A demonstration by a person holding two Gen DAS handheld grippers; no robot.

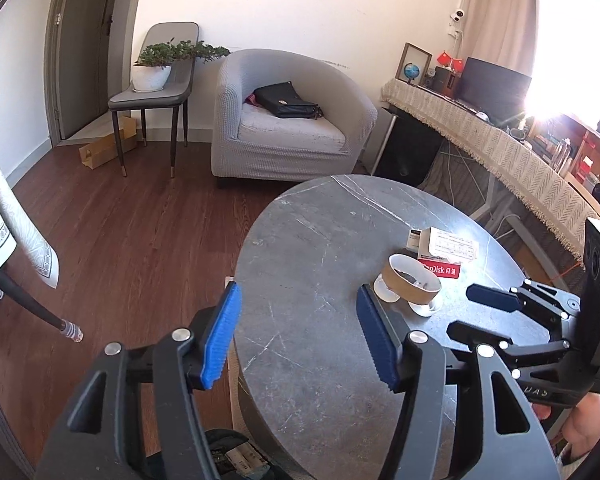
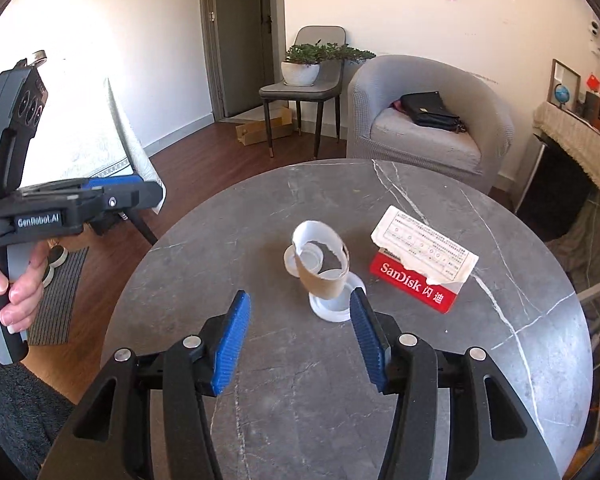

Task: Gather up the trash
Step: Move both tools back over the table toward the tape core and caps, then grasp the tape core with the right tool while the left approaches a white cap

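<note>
A torn brown paper cup (image 1: 410, 284) (image 2: 320, 268) lies tilted on white plastic lids (image 1: 424, 309) (image 2: 332, 306) on a round grey marble table (image 1: 320, 240) (image 2: 260, 208). Beside it sits a red SanDisk pack (image 1: 444, 269) (image 2: 416, 286) with torn white paper (image 2: 424, 246) on top. My left gripper (image 1: 298, 304) (image 2: 148, 192) hangs open over the table's left part, with nothing between its blue pads. My right gripper (image 2: 300, 304) (image 1: 460, 309) stands open just short of the cup and lids, touching nothing.
A dark bin (image 1: 236, 456) holding scraps sits below the table's near edge. Beyond the table stand a grey armchair (image 1: 292, 120) with a black bag, a chair with a potted plant (image 1: 152, 68), a cardboard box (image 1: 104, 148) and a cloth-covered sideboard (image 1: 500, 140).
</note>
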